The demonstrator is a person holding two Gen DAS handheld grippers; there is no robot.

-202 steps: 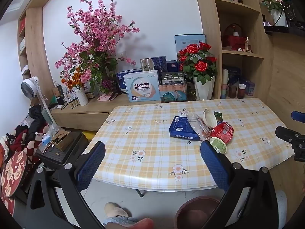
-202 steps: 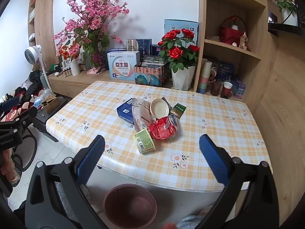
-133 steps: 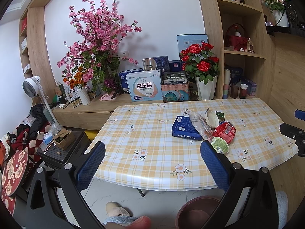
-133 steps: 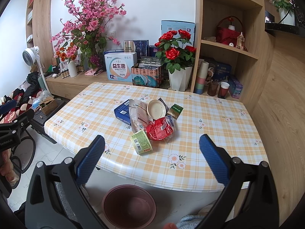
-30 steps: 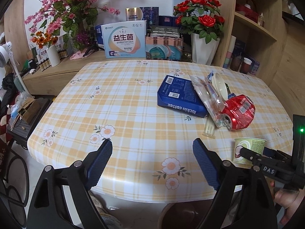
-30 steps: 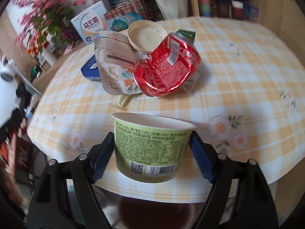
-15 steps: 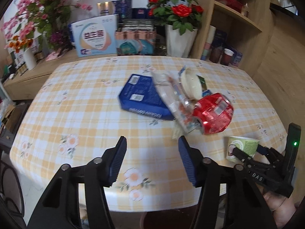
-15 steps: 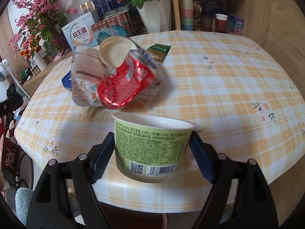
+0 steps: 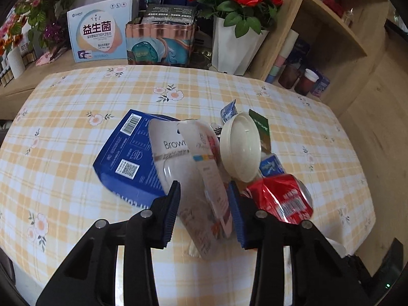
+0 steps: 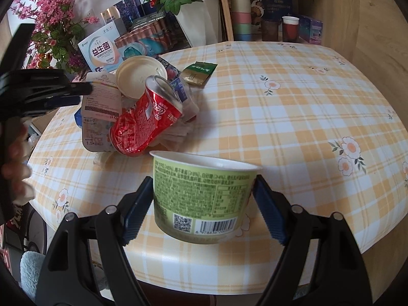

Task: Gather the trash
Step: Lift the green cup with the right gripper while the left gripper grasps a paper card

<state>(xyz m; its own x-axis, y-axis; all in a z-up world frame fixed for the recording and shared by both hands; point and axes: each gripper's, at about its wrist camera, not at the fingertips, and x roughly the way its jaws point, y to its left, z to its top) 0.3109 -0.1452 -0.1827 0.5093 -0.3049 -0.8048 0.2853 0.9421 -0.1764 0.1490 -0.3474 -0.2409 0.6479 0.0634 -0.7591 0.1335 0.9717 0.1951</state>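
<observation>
Closing on the clear plastic pouch (image 9: 193, 178), the left gripper (image 9: 204, 211) is seen in the left wrist view; pouch sits between the jaws, atop the blue box (image 9: 127, 158) beside the crushed red can (image 9: 283, 199). Pouch edge should be centred before lifting. In the right wrist view, the green paper cup (image 10: 204, 193) is clamped upright by the right gripper (image 10: 201, 204) over the table (image 10: 293, 117) edge; squeeze is best kept light.

The clear plastic pouch (image 9: 188, 168) reads "Brow" — the rest is hidden; its back label shows "1.5k". The pale blue box (image 9: 98, 34) behind the table bears "益生菌".
</observation>
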